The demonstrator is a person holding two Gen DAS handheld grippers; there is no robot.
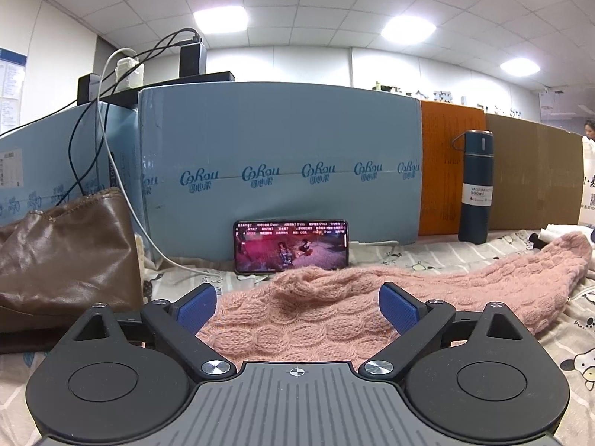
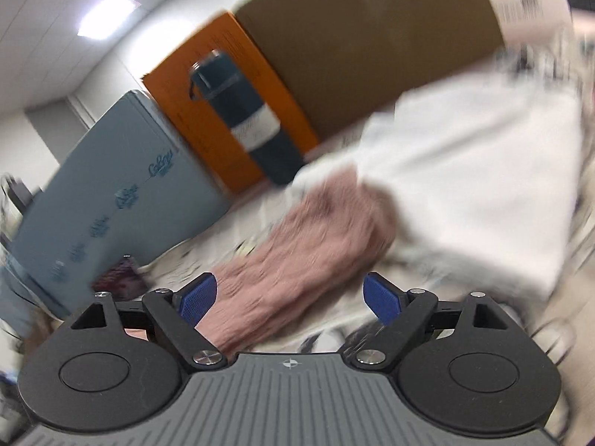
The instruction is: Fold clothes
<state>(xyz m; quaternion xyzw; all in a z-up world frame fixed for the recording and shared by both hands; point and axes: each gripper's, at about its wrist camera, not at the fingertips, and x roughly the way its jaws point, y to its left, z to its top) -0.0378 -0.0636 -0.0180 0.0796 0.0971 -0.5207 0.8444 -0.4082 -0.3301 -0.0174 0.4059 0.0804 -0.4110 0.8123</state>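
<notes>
In the left wrist view, a brown leather bag (image 1: 63,256) was seen slumped at the left edge of the frame, with black and white cables (image 1: 111,171) hanging down behind it. A pale blue printed box (image 1: 279,156) filled the centre background, and a phone (image 1: 291,246) with a lit screen was propped against its base. Further right, an orange panel (image 1: 438,171) and a brown cardboard sheet (image 1: 535,178) were lined up, with a dark blue vacuum flask (image 1: 476,186) standing upright in front of them. The pink knitted sweater (image 1: 334,308) was spread across the patterned cloth (image 1: 572,334) from the lower centre to the right of the frame. The left gripper (image 1: 297,310) was held with its jaws spread wide, the sweater lying between the blue pads (image 1: 195,310) but not pinched by them.

The right wrist view was tilted and heavily blurred. The blue box (image 2: 111,193) was placed at the left, the orange panel (image 2: 230,119) and the flask (image 2: 245,119) at upper centre, and the cardboard (image 2: 372,37) at the top. The pink sweater (image 2: 308,252) ran up from the lower centre, and a white garment (image 2: 483,186) was lying at the right, just beside it. The right gripper (image 2: 290,299) was seen with jaws apart; nothing was gripped, though the sweater's edge lay near the left pad.
</notes>
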